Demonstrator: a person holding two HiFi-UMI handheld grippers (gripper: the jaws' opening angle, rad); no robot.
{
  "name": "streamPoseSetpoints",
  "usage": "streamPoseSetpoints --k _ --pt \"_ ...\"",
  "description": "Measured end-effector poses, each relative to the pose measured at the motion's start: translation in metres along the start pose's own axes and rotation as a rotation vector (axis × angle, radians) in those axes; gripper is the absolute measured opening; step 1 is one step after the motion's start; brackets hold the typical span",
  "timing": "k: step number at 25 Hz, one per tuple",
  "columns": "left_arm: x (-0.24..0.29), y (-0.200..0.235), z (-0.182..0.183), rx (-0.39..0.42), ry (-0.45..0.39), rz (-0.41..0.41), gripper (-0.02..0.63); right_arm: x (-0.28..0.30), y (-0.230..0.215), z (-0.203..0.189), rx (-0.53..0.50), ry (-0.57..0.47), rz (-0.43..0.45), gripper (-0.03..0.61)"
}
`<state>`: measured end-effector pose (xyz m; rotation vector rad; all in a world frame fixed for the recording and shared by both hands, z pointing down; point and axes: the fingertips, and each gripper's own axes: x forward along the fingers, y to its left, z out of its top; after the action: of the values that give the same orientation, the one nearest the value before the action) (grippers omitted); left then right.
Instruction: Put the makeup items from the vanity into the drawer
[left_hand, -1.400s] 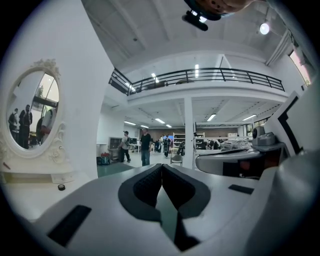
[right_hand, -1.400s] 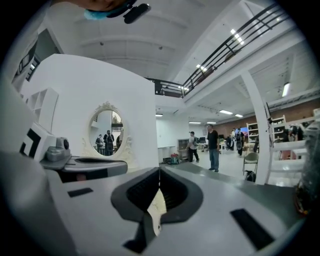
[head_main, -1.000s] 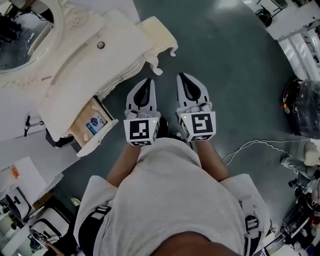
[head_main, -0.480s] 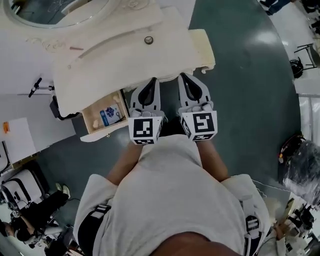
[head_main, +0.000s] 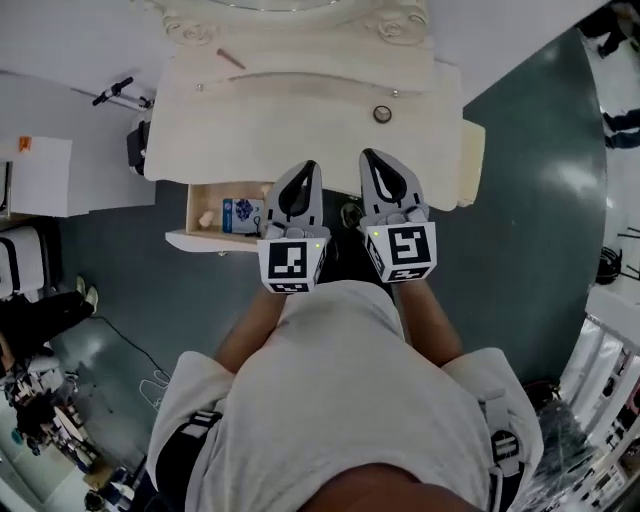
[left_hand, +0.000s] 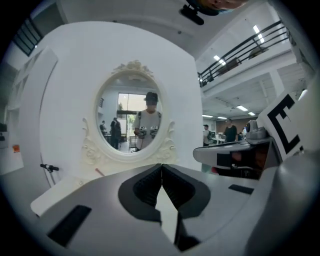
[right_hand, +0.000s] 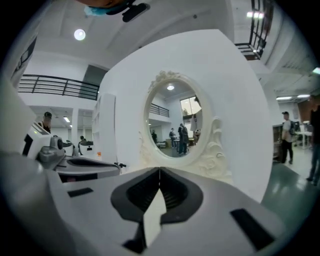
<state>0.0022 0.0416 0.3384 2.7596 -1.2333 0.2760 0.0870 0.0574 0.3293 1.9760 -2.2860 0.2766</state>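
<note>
- Vanity (head_main: 300, 110) has swung from upper left to straight ahead since the earlier frame; both grippers now face it square.
- Left gripper (head_main: 308, 168), right gripper (head_main: 368, 156): fingers pressed together, nothing between them, side by side, tips at the vanity's front edge.
- Drawer (head_main: 205, 241) open just left of the left gripper, blue box (head_main: 241, 214) inside.
- Round jar (head_main: 381, 114) and red pencil (head_main: 230, 60) on the surface, well apart.
- Floor (head_main: 520, 200) open on both sides of the vanity.
- Gripper views show the whole oval mirror (left_hand: 132, 117); only the head view shows the drawer.
</note>
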Motion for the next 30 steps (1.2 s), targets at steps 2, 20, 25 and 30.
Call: streamPoseSetpoints --k 2,20,25,30 --pt "0.005 0.029 0.001 -0.005 0.007 0.097 0.006 0.033 0.007 0.009 -0.016 -0.01 0.086 0.015" --pt "0.004 0.099 -0.013 -0.117 0.037 0.47 0.006 0.132 0.048 0.009 -0.078 0.066 0.456 0.015" --pt "-0.01 0.113 -0.026 -0.155 0.057 0.514 0.006 0.142 0.069 -0.002 -0.105 0.105 0.504 0.015" --pt "-0.017 0.132 -0.038 -0.189 0.063 0.536 0.006 0.159 0.088 -0.012 -0.136 0.153 0.52 0.015"
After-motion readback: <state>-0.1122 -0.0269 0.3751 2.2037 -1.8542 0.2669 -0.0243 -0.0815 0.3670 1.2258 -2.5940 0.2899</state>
